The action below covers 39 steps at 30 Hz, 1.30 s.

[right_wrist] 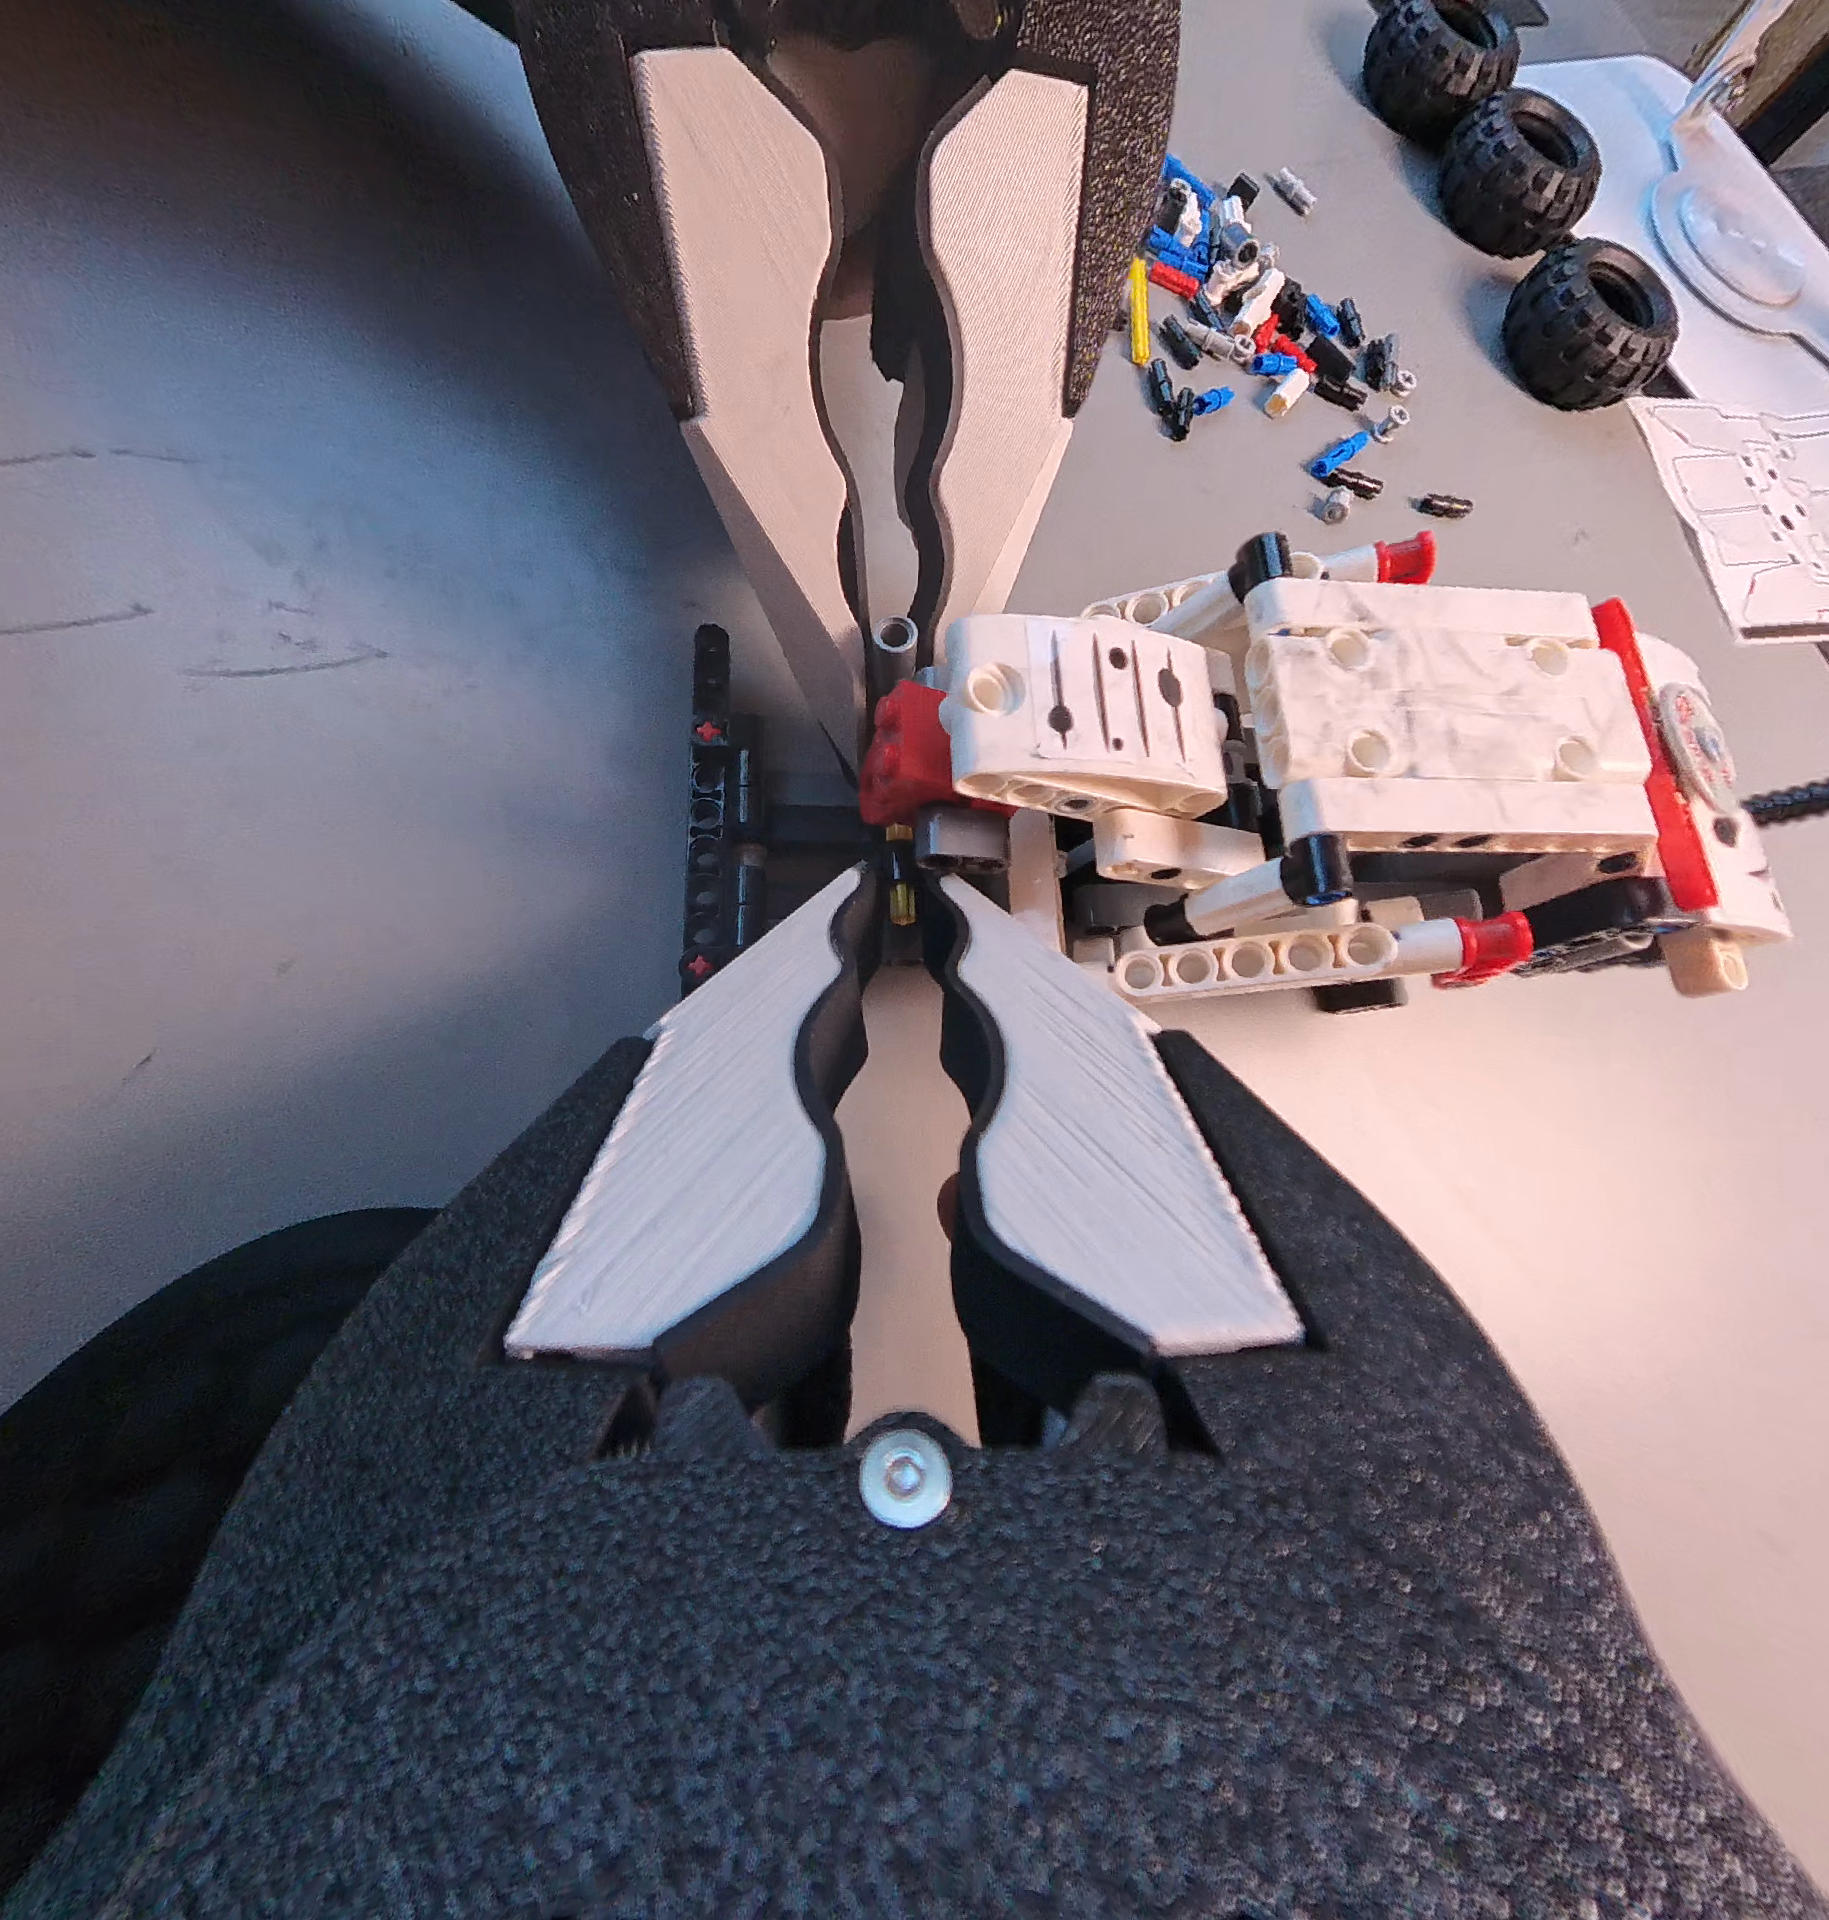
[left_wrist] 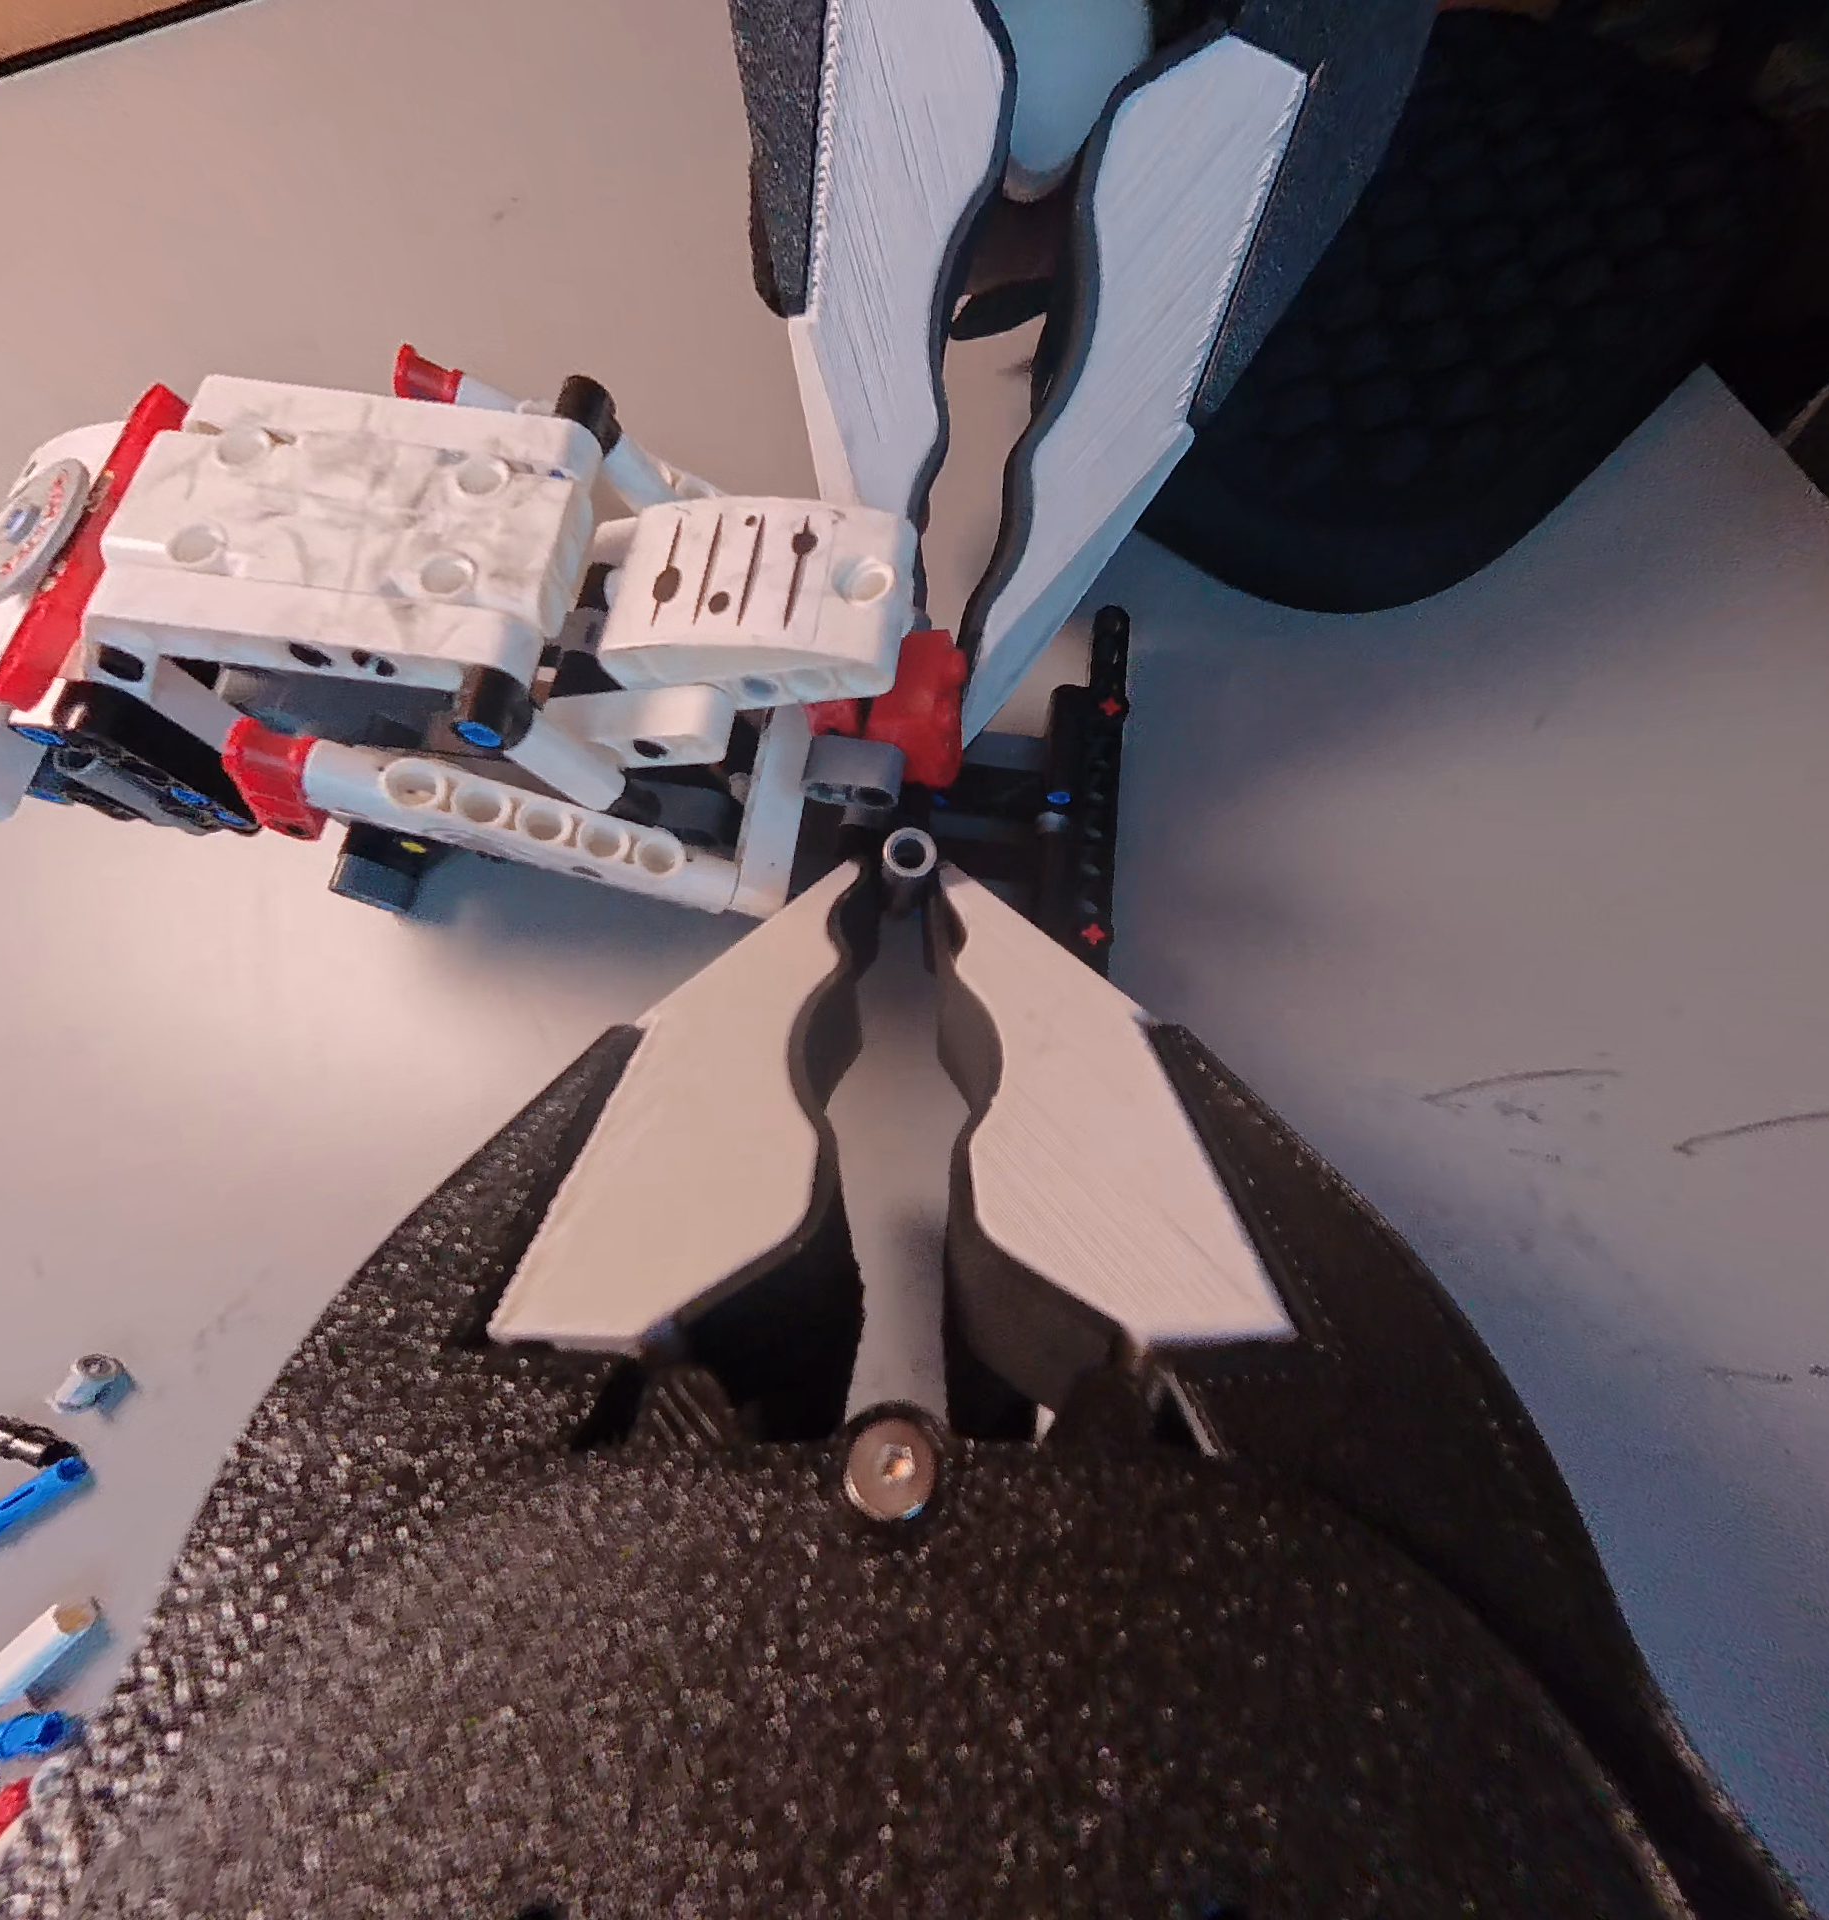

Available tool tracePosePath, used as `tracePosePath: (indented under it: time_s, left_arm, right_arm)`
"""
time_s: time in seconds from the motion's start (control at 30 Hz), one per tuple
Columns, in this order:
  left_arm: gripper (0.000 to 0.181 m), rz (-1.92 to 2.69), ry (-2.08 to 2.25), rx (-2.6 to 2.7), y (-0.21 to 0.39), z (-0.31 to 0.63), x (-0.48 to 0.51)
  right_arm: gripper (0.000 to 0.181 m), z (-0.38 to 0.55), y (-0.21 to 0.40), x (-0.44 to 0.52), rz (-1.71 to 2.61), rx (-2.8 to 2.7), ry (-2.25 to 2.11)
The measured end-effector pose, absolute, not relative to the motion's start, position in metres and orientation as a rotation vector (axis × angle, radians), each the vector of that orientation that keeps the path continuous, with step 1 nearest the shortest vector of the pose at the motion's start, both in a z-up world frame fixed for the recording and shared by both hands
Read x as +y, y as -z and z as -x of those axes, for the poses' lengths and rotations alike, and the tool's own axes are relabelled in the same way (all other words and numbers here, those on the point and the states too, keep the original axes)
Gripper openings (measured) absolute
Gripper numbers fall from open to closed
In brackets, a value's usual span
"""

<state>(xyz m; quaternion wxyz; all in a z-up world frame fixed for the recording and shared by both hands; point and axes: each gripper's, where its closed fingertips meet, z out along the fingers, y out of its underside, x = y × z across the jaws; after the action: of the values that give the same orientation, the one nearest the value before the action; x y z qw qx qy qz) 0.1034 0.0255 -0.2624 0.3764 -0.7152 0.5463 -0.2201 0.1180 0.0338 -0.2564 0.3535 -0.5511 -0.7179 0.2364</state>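
Nearest you, your left gripper (left_wrist: 908, 883) is narrowed onto a small grey tube (left_wrist: 910, 857), which stands upright between its tips, held from the sides so its open end stays clear. Your right gripper (right_wrist: 897, 899) comes in from the opposite side, closed to a slim gap around a thin black pin with yellow ends (right_wrist: 897, 878); whether the pads actually press it is not clear. The two meet tip to tip at the front of the model vehicle (right_wrist: 1336, 790), just beside its red block (right_wrist: 894, 753) and the black cross beam (right_wrist: 710, 821), probably so one gripper steadies that end while the other works on it. The white, red and black vehicle lies on the table (right_wrist: 266, 831) with no wheels fitted. Farther off, loose pins (right_wrist: 1253, 301) lie scattered in a heap, three black tyres (right_wrist: 1518, 171) sit in a row beyond them, and a printed sheet (right_wrist: 1762, 520) rests at the table's edge.
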Motion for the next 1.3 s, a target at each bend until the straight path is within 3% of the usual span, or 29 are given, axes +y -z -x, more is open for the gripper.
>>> tracePosePath:
  time_s: [0.33, 0.57, 0.83, 1.03, 1.3]
  left_arm:
    - [0.006, 1.94, 0.521, 1.403, 0.277, -0.066, 0.024]
    - [0.007, 1.934, 0.561, 1.279, 0.248, -0.051, 0.013]
    - [0.008, 2.078, 0.604, 1.289, 0.274, -0.045, -0.009]
    - [0.032, 2.032, 0.634, 1.208, 0.256, -0.055, -0.007]
    - [0.015, 1.969, 0.572, 1.198, 0.254, -0.099, 0.008]
  right_arm:
    - [0.005, -0.13, 0.258, 0.038, 1.472, -1.859, -0.674]
    - [0.006, -0.125, 0.258, 0.03, 1.398, -1.893, -0.685]
    - [0.007, -0.121, 0.257, 0.028, 1.372, -1.882, -0.675]
    - [0.013, -0.124, 0.257, 0.025, 1.355, -1.892, -0.66]
    - [0.012, -0.126, 0.254, 0.025, 1.332, -1.881, -0.655]
